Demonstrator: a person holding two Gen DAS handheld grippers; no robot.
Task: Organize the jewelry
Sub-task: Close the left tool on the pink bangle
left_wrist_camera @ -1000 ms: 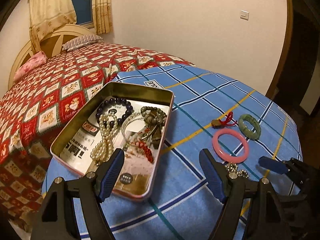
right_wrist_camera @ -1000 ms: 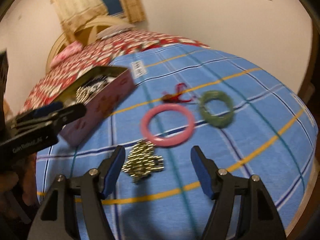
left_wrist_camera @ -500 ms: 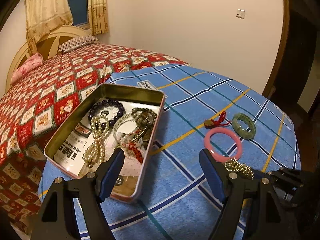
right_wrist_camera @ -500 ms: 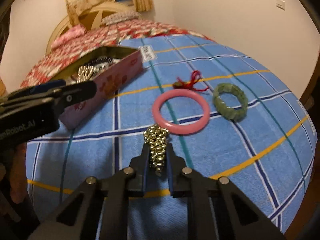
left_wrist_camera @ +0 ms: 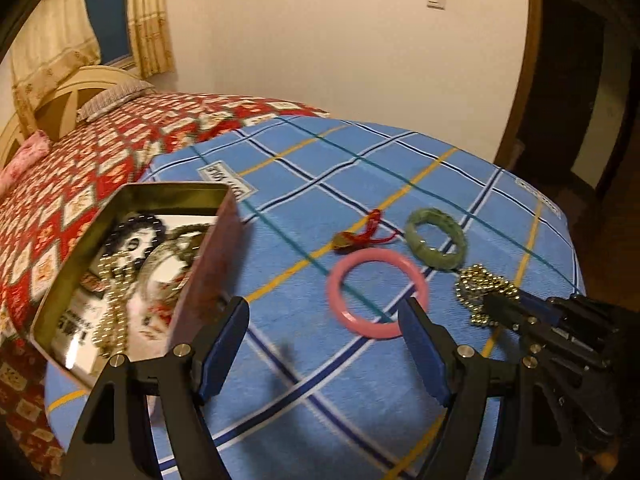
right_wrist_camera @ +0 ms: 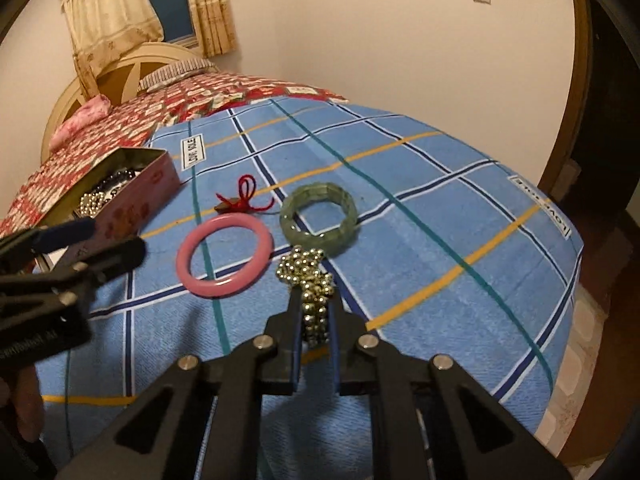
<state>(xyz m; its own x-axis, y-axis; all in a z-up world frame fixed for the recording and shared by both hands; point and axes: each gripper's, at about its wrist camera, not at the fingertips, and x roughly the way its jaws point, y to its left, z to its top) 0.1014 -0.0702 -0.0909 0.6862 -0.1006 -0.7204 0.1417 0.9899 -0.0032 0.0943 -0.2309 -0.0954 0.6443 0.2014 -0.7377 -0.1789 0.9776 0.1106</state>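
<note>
My right gripper (right_wrist_camera: 314, 300) is shut on a bunch of gold beads (right_wrist_camera: 306, 270), just in front of a pink bangle (right_wrist_camera: 224, 256) and a green stone bracelet (right_wrist_camera: 318, 218). A red-cord charm (right_wrist_camera: 242, 202) lies behind them. In the left wrist view my left gripper (left_wrist_camera: 324, 320) stands open with nothing between its fingers, over the blue cloth beside the pink bangle (left_wrist_camera: 376, 292). The right gripper (left_wrist_camera: 500, 308) with the gold beads (left_wrist_camera: 482, 292) shows at the right. The open tin (left_wrist_camera: 80, 248) at the left holds several bead strings.
The blue checked cloth (right_wrist_camera: 420, 220) covers a round-edged surface that drops off at the right and front. A bed with a red patterned cover (left_wrist_camera: 80, 160) lies behind the tin. A dark doorway (left_wrist_camera: 580, 80) stands at the far right.
My right gripper closed on the gold beads and drew them toward the green bracelet. My left gripper swung right, away from the tin and toward the pink bangle, still open.
</note>
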